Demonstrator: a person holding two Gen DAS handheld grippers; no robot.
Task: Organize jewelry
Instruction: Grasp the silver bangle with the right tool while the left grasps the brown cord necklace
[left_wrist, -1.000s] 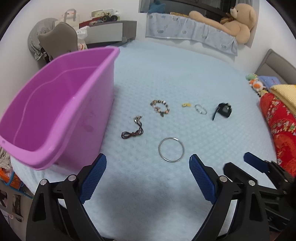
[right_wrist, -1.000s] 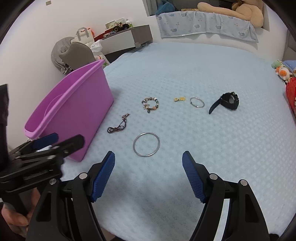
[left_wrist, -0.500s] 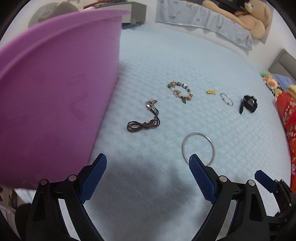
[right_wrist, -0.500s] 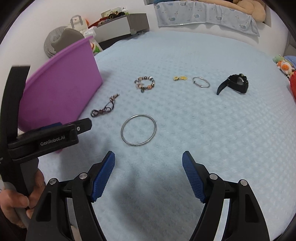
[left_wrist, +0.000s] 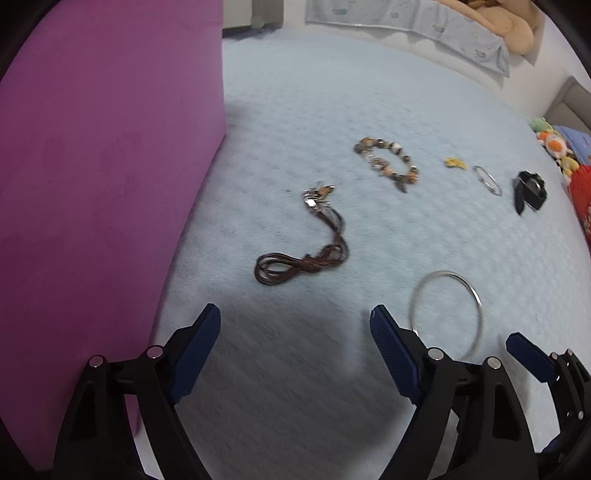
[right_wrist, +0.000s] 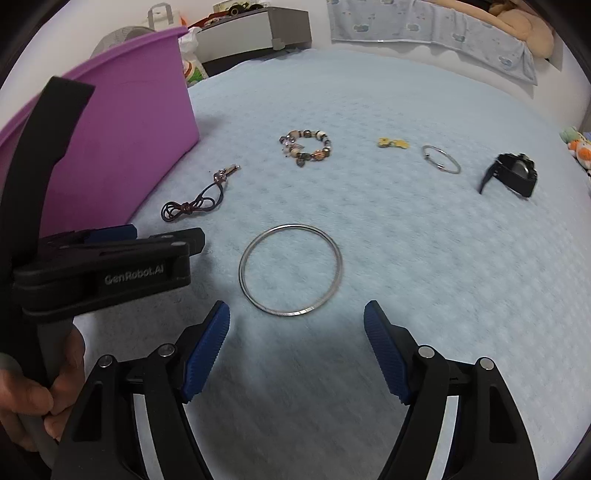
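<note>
On the light blue bedspread lie a brown cord necklace (left_wrist: 306, 254) (right_wrist: 194, 203), a large silver bangle (left_wrist: 447, 310) (right_wrist: 290, 269), a beaded bracelet (left_wrist: 388, 162) (right_wrist: 306, 147), a small yellow charm (left_wrist: 454, 162) (right_wrist: 393, 143), a thin silver ring bracelet (left_wrist: 487, 180) (right_wrist: 441, 163) and a black watch (left_wrist: 530, 190) (right_wrist: 511, 177). My left gripper (left_wrist: 295, 354) is open and empty, just short of the cord necklace. My right gripper (right_wrist: 297, 347) is open and empty, just short of the bangle.
A purple plastic tub (left_wrist: 99, 177) (right_wrist: 110, 147) stands close on the left. The left gripper body (right_wrist: 107, 266) shows in the right wrist view. A teddy bear (left_wrist: 509, 26) and soft toys (left_wrist: 554, 144) lie at the bed's far side.
Both grippers have moved forward and lower toward the jewelry; the left one swung toward the cord necklace, the tub now filling its left side. Both stayed open.
</note>
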